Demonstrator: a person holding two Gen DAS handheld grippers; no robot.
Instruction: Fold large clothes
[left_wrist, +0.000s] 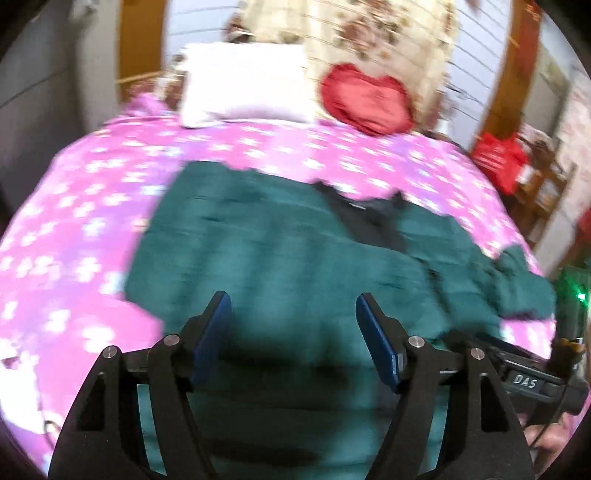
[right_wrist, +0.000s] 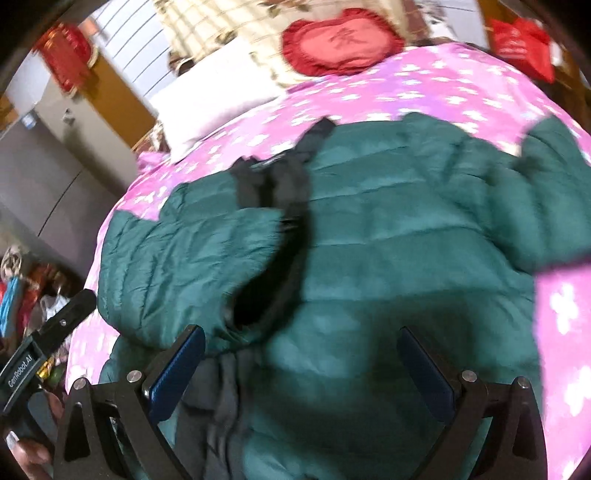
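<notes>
Though blurred, green jacket (right_wrist: 369, 240) hem hides beneath right gripper (right_wrist: 301, 363)

A: What do the tools look like?
B: The left gripper (left_wrist: 293, 325) has 2 black angular arms, blue pads on the inner faces, and 4 round silver screws. The right gripper (right_wrist: 301, 363) is built the same.
A: Any markings?
B: White "DAS" lettering on the black body seen at the right of the left view; "GenRobot.AI" on the one at the left of the right view.
</notes>
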